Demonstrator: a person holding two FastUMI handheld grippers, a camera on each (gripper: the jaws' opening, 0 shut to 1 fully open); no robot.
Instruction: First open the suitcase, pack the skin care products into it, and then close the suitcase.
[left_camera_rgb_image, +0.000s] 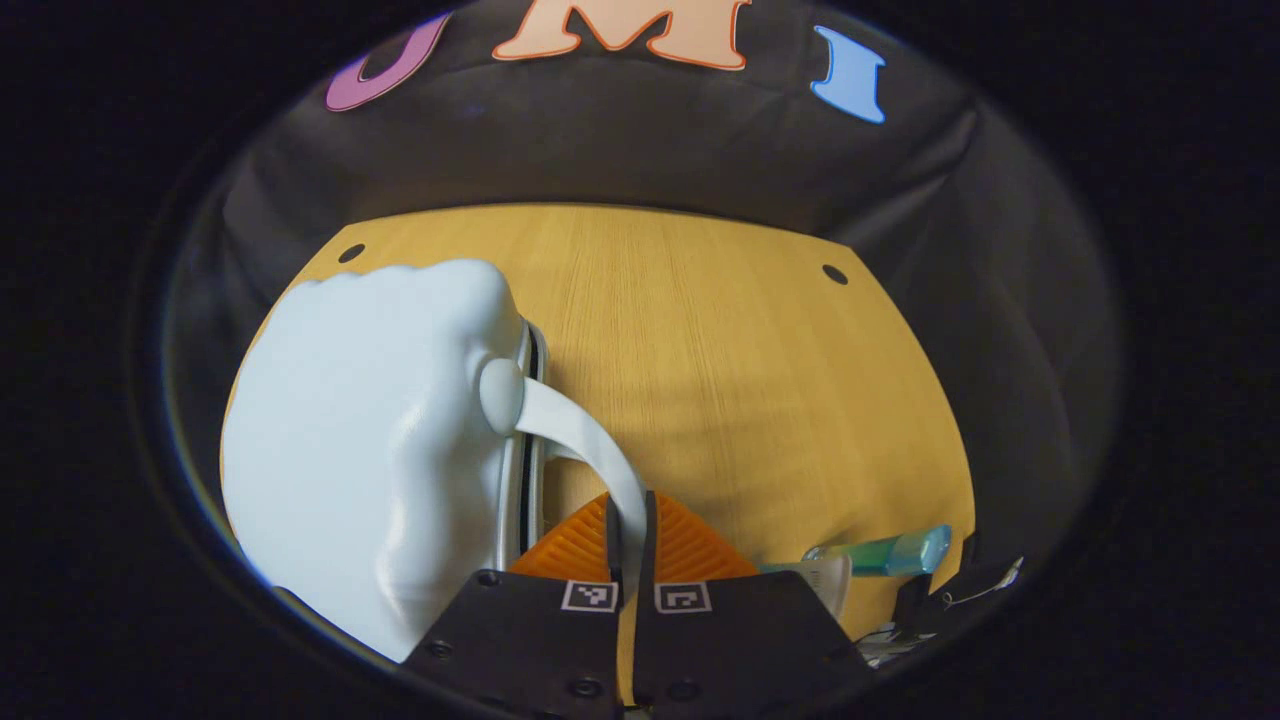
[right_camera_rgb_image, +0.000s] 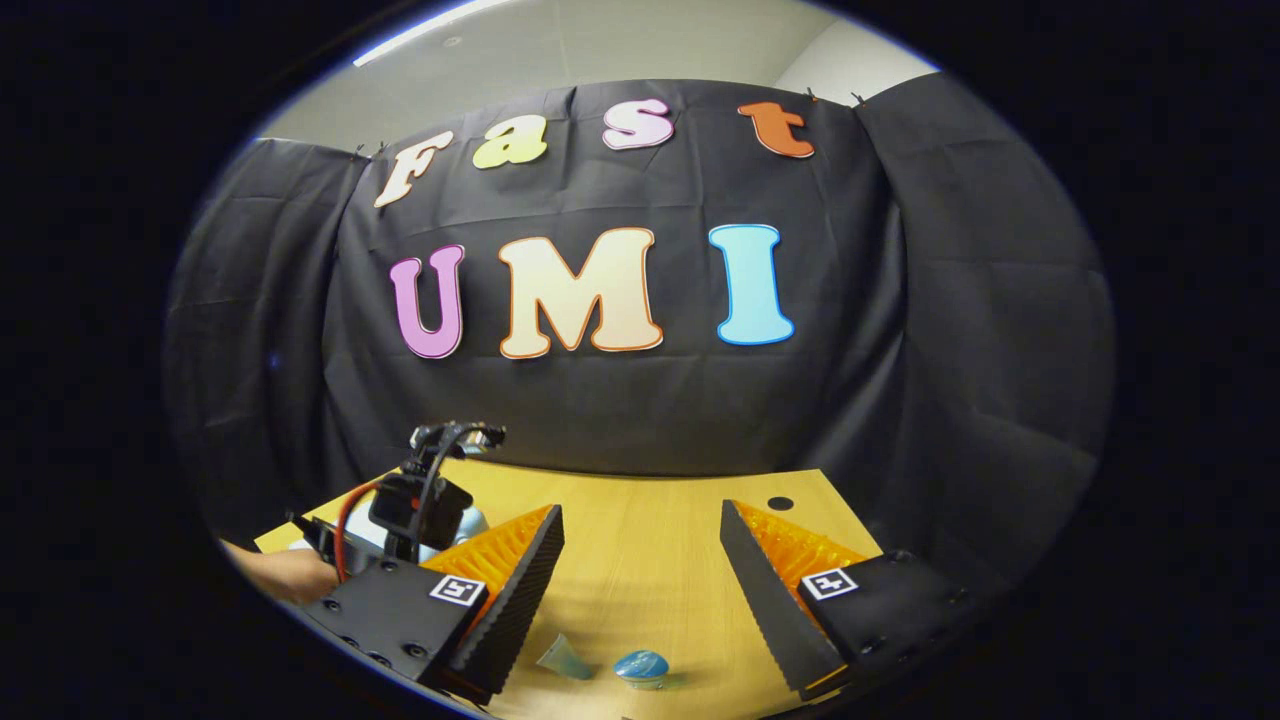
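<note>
Clearly, your left tool (left_camera_rgb_image: 630, 520) had its two fingers pressed together on the thin white handle (left_camera_rgb_image: 590, 440) of the suitcase (left_camera_rgb_image: 370, 440), with no gap beyond the strap itself. The suitcase, a small pale hard-shell case, stood on its edge at the left of the wooden worktop (left_camera_rgb_image: 720, 360), its seam facing the tool and looking shut, so the opening step was not yet done. Your right tool (right_camera_rgb_image: 640, 590) hung well apart from it, held high and level with its jaws spread wide and nothing between them. Below it on the worktop lay the skin care products: a tube seen cap-on (right_camera_rgb_image: 640, 668) and a small pale sachet-like piece (right_camera_rgb_image: 562, 655) just beside it. In the left gripper view a blue-green tube (left_camera_rgb_image: 885, 552) rested near the worktop's right edge.

By my judgement the shell was stiff, smooth and light, so it would slide or tip on the wood if you pulled on the handle alone. The handle looked flexible and would bend before the case moved. A better hold for opening would be the lip at the seam, with the other tool steadying the shell. The tube should be soft and round, apt to roll; you would do well to pinch it across its middle, gently, so it neither squirted nor slipped.
</note>
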